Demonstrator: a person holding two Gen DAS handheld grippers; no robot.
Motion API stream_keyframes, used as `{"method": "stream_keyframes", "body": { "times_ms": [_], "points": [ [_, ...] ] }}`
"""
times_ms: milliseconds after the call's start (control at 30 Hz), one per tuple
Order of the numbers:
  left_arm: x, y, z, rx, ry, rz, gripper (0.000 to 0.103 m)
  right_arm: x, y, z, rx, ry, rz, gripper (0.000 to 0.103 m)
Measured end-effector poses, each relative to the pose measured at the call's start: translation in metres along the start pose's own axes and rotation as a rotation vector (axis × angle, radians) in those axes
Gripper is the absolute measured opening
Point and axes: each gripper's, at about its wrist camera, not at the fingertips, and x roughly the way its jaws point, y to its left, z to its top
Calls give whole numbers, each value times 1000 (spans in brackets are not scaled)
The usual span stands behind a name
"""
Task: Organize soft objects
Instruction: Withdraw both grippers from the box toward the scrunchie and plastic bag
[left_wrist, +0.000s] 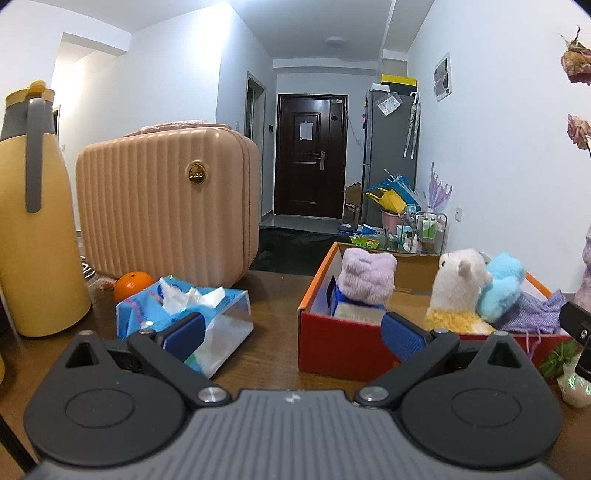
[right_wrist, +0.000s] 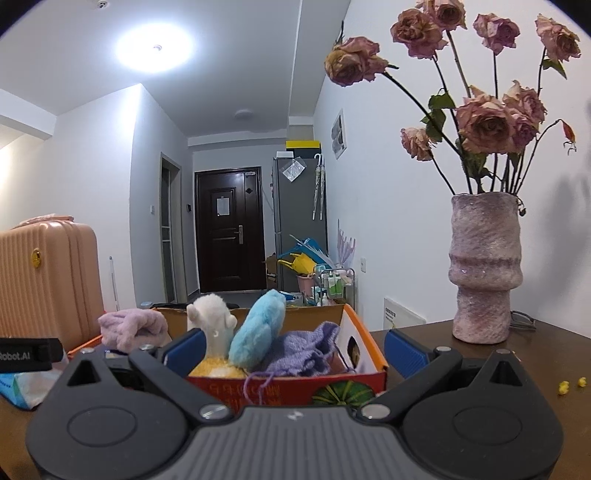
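An orange-red cardboard box (left_wrist: 343, 341) (right_wrist: 288, 389) stands on the brown table and holds a lilac plush (left_wrist: 365, 277) (right_wrist: 129, 326), a white and yellow plush animal (left_wrist: 458, 288) (right_wrist: 212, 325), a light blue plush (left_wrist: 502, 286) (right_wrist: 258, 332) and a purple knitted pouch (left_wrist: 532, 312) (right_wrist: 303, 350). My left gripper (left_wrist: 293, 334) hangs open just in front of the box's left corner, nothing between its fingers. My right gripper (right_wrist: 293, 350) is open too, its blue pads (right_wrist: 404, 350) straddling the box's near end from a little behind.
A blue tissue pack (left_wrist: 184, 314) lies left of the box, with an orange (left_wrist: 132, 283), a pink ribbed case (left_wrist: 166, 206) and a yellow thermos jug (left_wrist: 33, 221) behind it. A lilac vase of dried roses (right_wrist: 484, 269) stands at the right. A small green pumpkin (right_wrist: 341, 393) sits beside the box.
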Motion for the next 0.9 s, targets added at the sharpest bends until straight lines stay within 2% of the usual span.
{"method": "stream_keyframes", "body": {
  "times_ms": [900],
  "points": [
    [-82,13,-33,6,48,-19,103,-90,-32,-13,-27,47,-27,103]
  ]
}}
